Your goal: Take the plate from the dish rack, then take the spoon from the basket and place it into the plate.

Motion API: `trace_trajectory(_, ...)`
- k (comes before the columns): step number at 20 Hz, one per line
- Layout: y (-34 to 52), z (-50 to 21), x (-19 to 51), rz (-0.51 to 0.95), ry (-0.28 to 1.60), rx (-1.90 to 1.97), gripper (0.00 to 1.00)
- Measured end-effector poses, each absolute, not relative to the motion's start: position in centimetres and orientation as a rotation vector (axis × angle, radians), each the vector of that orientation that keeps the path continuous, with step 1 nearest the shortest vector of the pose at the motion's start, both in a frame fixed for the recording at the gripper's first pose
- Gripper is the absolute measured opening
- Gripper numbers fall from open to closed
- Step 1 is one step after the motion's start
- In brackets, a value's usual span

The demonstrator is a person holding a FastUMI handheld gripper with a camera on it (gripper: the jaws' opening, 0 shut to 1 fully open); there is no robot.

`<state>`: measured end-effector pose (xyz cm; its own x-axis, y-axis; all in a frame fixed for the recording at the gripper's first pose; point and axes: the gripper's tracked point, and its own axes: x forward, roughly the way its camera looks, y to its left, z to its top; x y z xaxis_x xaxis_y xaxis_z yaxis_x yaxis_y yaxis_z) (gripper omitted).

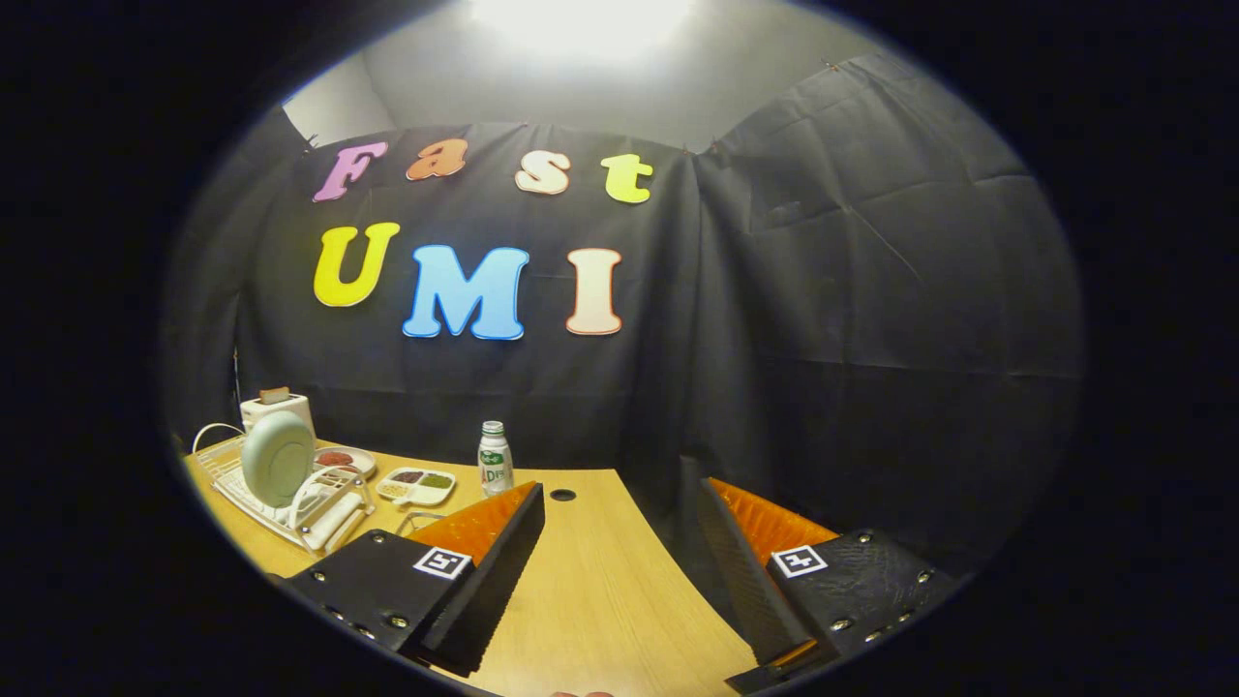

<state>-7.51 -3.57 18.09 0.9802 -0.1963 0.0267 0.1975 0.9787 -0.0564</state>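
Observation:
A pale green plate (278,458) stands upright in a white wire dish rack (254,503) on the wooden table, well to the left of the fingers. At the rack's near end sits a small white basket (334,499) holding a white spoon (334,523) that leans out of it. My gripper (619,542) is open, its fingers wide apart with only bare table between them. The left finger (489,571) lies just right of the rack and apart from it.
A white toaster (276,409) stands behind the rack. A small dish of food (346,459), a divided tray (416,486) and a white bottle (495,459) sit beyond the left finger. The table (600,581) ends at the black cloth, with a round hole (562,495) near its back edge.

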Motion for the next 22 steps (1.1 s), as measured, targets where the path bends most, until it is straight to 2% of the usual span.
trace_trajectory(6, 9.1, 21.8, -7.1, -0.020, -0.039, -0.005, 0.97)
trace_trajectory(12, 22.1, 22.5, -2.7, 0.084, -0.002, 0.089, 0.97)
trace_trajectory(16, 28.7, 20.7, 1.9, 0.116, 0.080, 0.136, 0.97)
trace_trajectory(22, 35.7, 14.6, 8.2, 0.141, 0.302, 0.218, 0.98)
